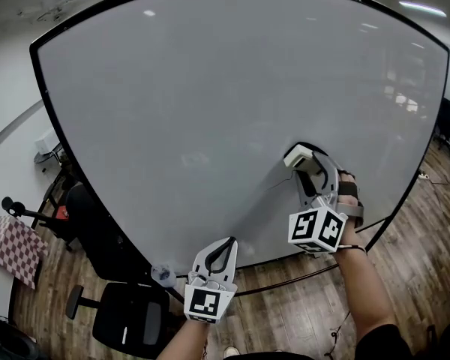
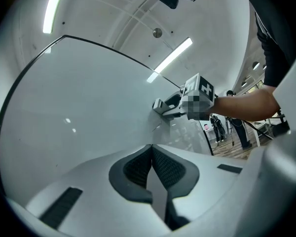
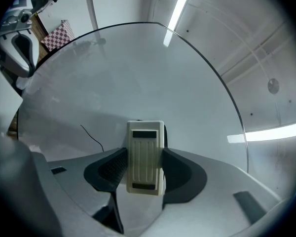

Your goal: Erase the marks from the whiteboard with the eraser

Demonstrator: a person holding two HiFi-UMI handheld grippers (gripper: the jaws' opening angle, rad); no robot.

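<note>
left gripper [image 1: 226,247] hangs low by the whiteboard [image 1: 210,103], jaws together, nothing held. right gripper [image 3: 144,154] is nearer the work, clamped on the eraser [image 3: 146,147], which lies against the whiteboard with its long axis along the jaws. thin black mark [image 3: 92,135] lies just left of the eraser; a leftward sweep is likely needed.

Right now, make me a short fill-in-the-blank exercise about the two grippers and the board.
1. The right gripper is shut on the ___.
2. The left gripper has its jaws ___, with nothing between them.
3. A thin black line marks the ___.
Missing words: eraser; shut; whiteboard.
</note>
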